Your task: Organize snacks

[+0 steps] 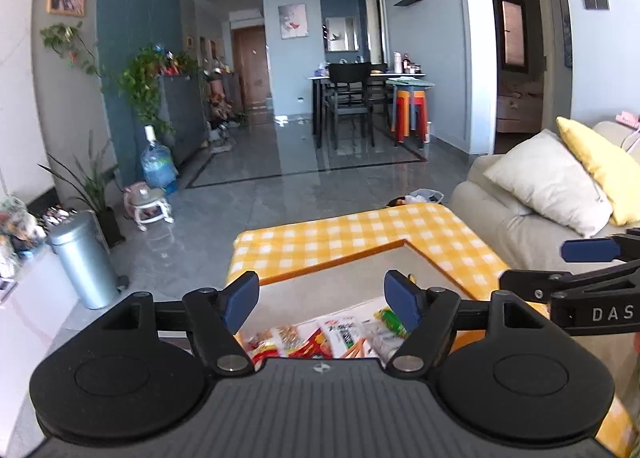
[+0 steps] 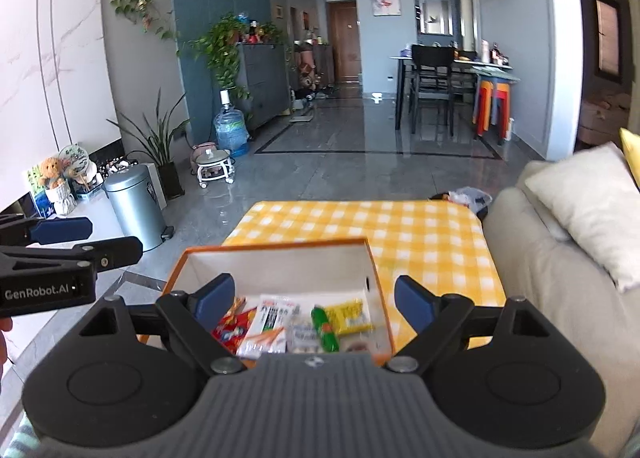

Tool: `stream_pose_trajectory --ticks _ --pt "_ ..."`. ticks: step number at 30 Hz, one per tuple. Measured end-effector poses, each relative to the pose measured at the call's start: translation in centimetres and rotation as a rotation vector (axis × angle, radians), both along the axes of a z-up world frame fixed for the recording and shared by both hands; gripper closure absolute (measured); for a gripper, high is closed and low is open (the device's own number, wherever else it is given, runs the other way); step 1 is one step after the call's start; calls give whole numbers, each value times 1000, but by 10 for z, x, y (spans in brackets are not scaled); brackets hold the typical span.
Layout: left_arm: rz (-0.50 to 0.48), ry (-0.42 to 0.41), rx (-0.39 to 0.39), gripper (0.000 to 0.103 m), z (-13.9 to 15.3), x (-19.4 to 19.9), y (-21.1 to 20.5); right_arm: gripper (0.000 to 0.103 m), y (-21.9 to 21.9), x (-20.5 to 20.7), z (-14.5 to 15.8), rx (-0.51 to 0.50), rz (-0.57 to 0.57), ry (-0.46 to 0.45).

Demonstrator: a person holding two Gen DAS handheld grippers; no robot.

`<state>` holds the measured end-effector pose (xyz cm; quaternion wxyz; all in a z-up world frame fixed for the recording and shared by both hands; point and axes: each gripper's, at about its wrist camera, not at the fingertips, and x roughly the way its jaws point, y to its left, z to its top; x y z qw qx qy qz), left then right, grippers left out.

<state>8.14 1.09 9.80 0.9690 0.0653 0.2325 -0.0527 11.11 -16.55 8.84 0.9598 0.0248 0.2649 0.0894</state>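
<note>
Snacks (image 2: pixel 304 322) are lying gathered in the box (image 2: pixel 280 258) on the checked cloth (image 2: pixel 432 234), and I am holding both the left gripper (image 1: pixel 320 298) and right gripper (image 2: pixel 314 294) above them, jaws spread and empty, probably finishing.

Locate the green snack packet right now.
In the right wrist view the green snack packet lies inside the orange-rimmed box, right of centre, between a white packet and a yellow packet.

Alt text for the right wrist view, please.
The open right gripper hangs empty above an orange-rimmed box of snack packets on a yellow checked tablecloth. A sofa stands right.
</note>
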Motion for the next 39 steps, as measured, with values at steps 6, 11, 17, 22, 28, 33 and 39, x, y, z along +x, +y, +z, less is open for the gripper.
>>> stream_pose_trajectory --ticks 6,11,17,22,28,33,39 --pt "52 -11 -25 15 -16 -27 -7 17 1 -42 -13 -35 -33 16" --pt "68 76 -37 15 -37 -33 -10 13 -2 -57 -26 -50 -54 33" --pt "69 164 -69 15 -58 -30 -11 9 -2 -53 -42 -65 -77 72" --pt "71 194 -58 15 -73 -33 -15 8 -3 -47 -56 -80 -80 107" --pt "85 232 -39 15 -80 -30 -15 8 -8 -41 -66 -80 -88 129" --pt "86 244 -33 15 -81 -30 -16 8 -11 -39 -68 -73 -95 136" --pt "87 242 -36 15 -81 -29 -16 8 -12 -39 -69 -71 -97 131"
